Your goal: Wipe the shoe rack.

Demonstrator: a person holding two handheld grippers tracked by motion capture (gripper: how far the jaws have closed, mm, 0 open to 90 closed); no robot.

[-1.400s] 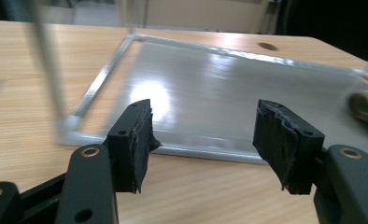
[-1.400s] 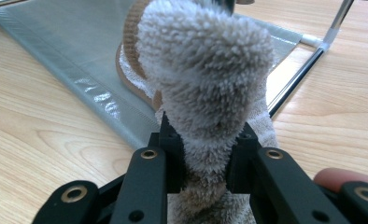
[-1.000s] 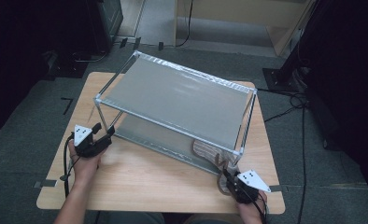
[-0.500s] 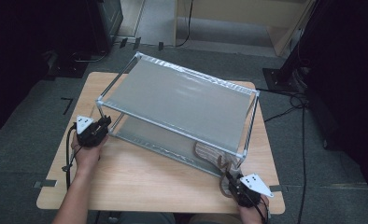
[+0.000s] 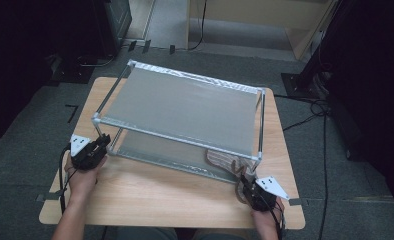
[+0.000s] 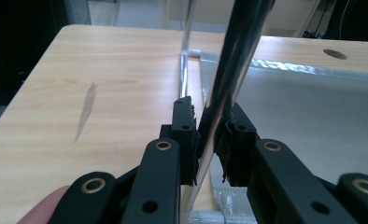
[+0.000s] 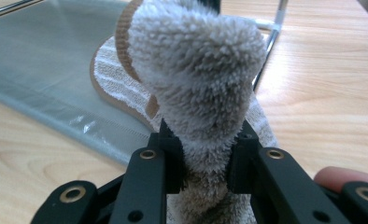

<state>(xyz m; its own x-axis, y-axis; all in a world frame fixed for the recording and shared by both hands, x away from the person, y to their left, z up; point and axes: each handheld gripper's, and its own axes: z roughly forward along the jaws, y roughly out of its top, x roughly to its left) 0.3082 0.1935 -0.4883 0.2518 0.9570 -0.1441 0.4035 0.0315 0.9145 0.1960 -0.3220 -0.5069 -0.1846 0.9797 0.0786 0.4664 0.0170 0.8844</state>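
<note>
A two-tier rack [image 5: 185, 105] of metal tubes and grey fabric shelves stands on the wooden table [image 5: 160, 192]. My left gripper [image 5: 104, 142] is at its near left corner, shut on the upright pole [image 5: 101, 131]. In the left gripper view the pads of that gripper [image 6: 210, 116] clamp the shiny pole [image 6: 233, 60] from both sides. A fuzzy beige-grey slipper [image 5: 224, 161] lies partly on the lower shelf at the near right corner. My right gripper [image 5: 246, 184] is shut on its fleecy near end. In the right gripper view the right gripper [image 7: 204, 135] squeezes the slipper [image 7: 196, 70].
The rack's near right leg [image 7: 266, 51] stands just behind the slipper. Bare tabletop runs between the rack and the near edge. Dark equipment and cables [image 5: 315, 107] lie on the floor around the table.
My left gripper went up to the rack's near left pole and closed on it. The rack's left end has swung toward the near edge. The right gripper kept still on the slipper.
</note>
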